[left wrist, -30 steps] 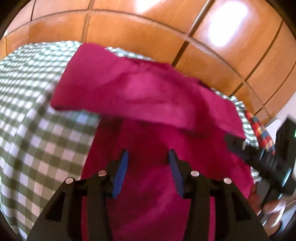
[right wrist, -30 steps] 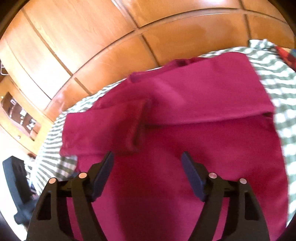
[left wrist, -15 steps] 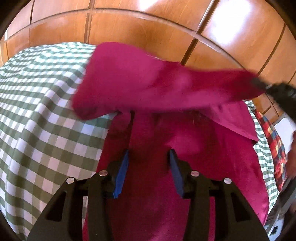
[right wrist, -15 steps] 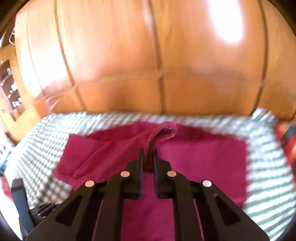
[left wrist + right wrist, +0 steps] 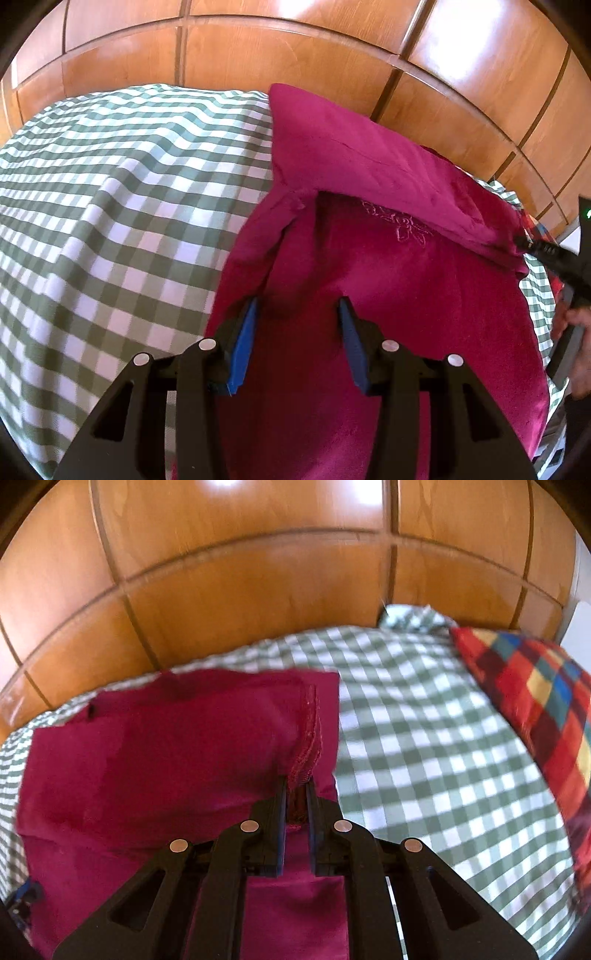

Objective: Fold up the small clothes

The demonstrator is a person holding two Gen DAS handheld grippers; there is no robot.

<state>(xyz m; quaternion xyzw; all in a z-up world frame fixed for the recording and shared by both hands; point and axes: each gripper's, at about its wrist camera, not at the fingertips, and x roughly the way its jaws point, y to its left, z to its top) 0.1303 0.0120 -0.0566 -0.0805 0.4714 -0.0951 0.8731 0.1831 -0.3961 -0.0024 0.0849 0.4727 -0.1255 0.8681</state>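
Magenta garment (image 5: 388, 288), one only, spread over the centre and right of the left wrist view on a green-and-white checked cloth (image 5: 110, 206); upper part doubled over in a band running from upper centre down to the right edge, with a faint embroidered flower just below the fold. Left gripper (image 5: 297, 314) at bottom centre, blue-padded fingers (image 5: 242, 343) apart over the fabric, nothing pinched between them; whether the tips touch the fabric cannot be told. At right edge, black tip of the right gripper (image 5: 543, 251) against the end of the folded band, with a hand (image 5: 576, 332) below it. Wood panelling (image 5: 295, 55) across the top. No containers.

Right wrist view: same garment (image 5: 147, 760) filling lower left, on the checked cloth (image 5: 424, 738). Right gripper (image 5: 296, 790) at bottom centre, clamped together on a ribbed hem of the garment, which rises from between the fingertips. One multicoloured patchwork cushion (image 5: 535, 701) at the right edge, lying on the cloth. Wood panelling (image 5: 258, 572) across the top. Bit of blue and black at lower left edge, too small to identify.
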